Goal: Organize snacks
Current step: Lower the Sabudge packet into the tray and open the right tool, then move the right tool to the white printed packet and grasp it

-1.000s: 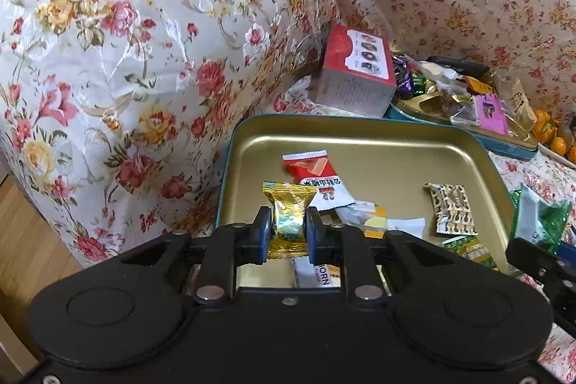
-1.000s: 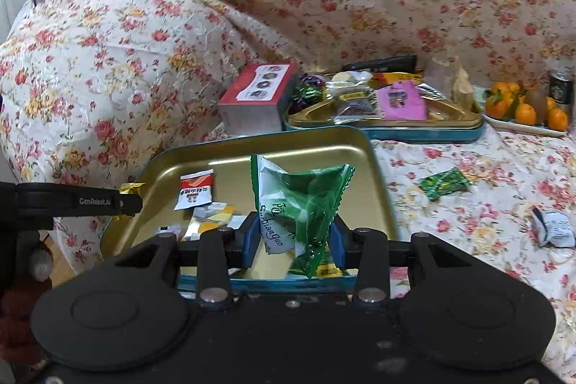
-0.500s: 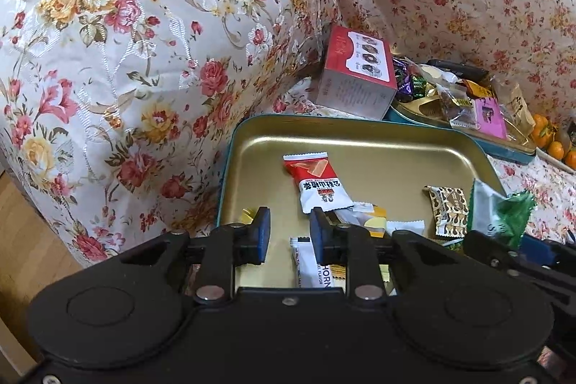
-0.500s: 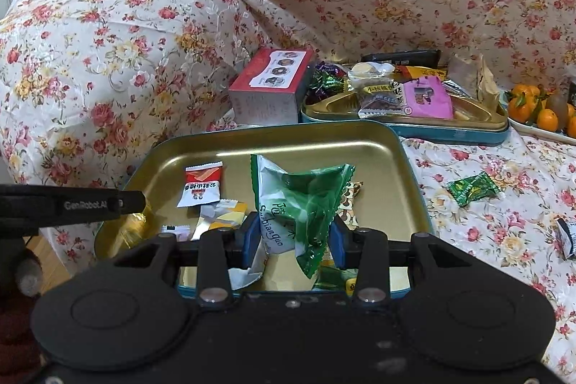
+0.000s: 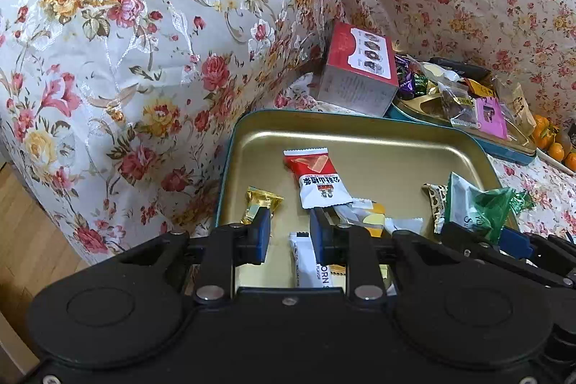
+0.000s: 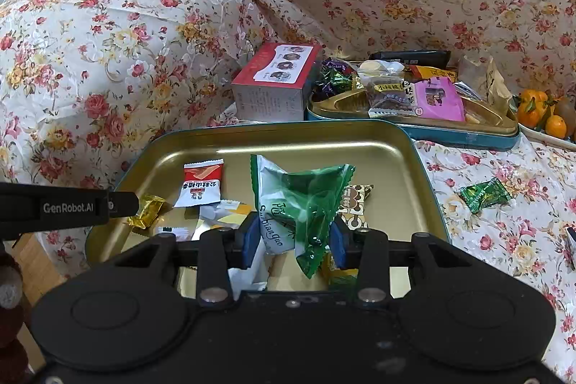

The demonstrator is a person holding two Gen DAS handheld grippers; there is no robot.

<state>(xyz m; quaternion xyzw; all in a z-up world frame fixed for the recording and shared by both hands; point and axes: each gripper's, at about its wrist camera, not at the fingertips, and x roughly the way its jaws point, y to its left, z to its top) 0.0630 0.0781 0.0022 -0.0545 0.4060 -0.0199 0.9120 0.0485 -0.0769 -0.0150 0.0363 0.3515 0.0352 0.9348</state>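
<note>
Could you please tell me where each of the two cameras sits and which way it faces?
Left wrist: sits on the left gripper, looking forward over the gold metal tray with teal rim; its empty open fingers show, and the right gripper at the right edge.
Right wrist: sits on the right gripper, facing the same tray; its fingers pinch a green-and-white snack packet, and the left gripper enters at left.
Shared: the tray, the red-and-white wafer packet, the gold-foil candy, the red-topped box.

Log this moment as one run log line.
left tool: open, empty | gold candy: in tin | right tool: holds green packet over tin
</note>
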